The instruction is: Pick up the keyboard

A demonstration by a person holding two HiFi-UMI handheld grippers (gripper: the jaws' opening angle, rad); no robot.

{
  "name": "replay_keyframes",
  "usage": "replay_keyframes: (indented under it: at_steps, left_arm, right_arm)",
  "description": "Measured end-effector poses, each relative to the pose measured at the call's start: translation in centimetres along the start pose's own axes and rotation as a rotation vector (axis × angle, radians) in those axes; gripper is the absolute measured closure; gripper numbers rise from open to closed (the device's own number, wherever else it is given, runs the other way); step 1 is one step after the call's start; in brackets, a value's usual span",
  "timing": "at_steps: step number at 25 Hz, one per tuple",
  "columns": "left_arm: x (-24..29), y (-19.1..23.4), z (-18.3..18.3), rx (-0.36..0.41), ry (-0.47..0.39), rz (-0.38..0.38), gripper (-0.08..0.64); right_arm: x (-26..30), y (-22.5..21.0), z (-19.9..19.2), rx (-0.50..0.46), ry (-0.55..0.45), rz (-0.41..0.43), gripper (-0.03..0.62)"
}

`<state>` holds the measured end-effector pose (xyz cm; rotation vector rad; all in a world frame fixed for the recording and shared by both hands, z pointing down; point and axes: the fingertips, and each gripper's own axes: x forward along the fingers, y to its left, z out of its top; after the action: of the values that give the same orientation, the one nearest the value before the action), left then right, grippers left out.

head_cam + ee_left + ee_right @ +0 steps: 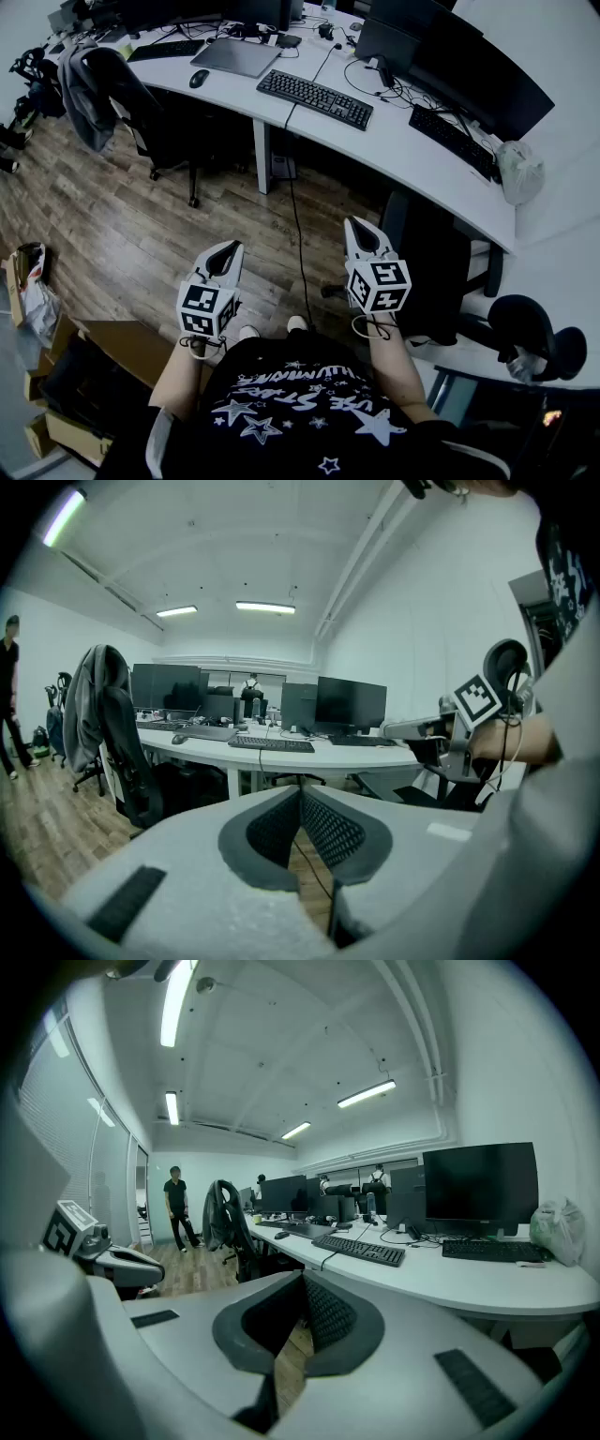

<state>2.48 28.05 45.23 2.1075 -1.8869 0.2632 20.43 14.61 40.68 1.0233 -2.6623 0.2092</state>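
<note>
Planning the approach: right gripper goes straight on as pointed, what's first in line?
Free air first. The right gripper aims slightly down at the front edge of the white desk, below the keyboard; it might pass under. Depth unclear.

left tool (pixel 228 251): closed, empty | right tool (pixel 361 230): closed, empty

**Bare floor up to the desk, chairs on both flanks**

The left gripper (pixel 229 247) and right gripper (pixel 359 227), jaws together, hang well short of the desk (pixel 394 155), with bare wooden floor (pixel 141 234) between them and its front edge. A black office chair (pixel 427 272) stands just beside the right gripper, tucked under the desk. A jacket-draped chair (pixel 117 89) blocks the far left. A cable (pixel 298 234) hangs to the floor beside the white desk leg (pixel 262 155). Nothing overhangs the keyboard (pixel 315 98); monitors (pixel 478 70) wall off the back.
</note>
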Motion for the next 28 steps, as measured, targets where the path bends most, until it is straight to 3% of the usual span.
replay_keyframes:
  at_steps: [13, 21, 22, 24, 28]
  left_arm:
    - [-5.3, 2.9, -2.6, -0.038, -0.009, -0.013, 0.532]
    - [-8.1, 7.2, -2.2, -0.032, -0.055, -0.015, 0.527]
    - [-8.1, 7.7, -1.9, -0.037, -0.065, -0.014, 0.496]
    - [-7.7, 8.7, -1.8, -0.038, -0.073, -0.008, 0.275]
    - [-6.2, 10.0, -2.9, -0.029, -0.045, 0.016, 0.21]
  right_arm:
    - [0.9, 6.3, -0.6, -0.01, 0.022, 0.008, 0.588]
    - [2.5, 9.5, 0.2, 0.06, -0.068, -0.031, 0.586]
    - [2.7, 9.7, 0.2, 0.062, -0.066, -0.028, 0.58]
    - [3.2, 9.8, 0.2, 0.075, -0.057, -0.02, 0.469]
    - [4.9, 8.0, -0.6, 0.106, -0.032, -0.048, 0.32]
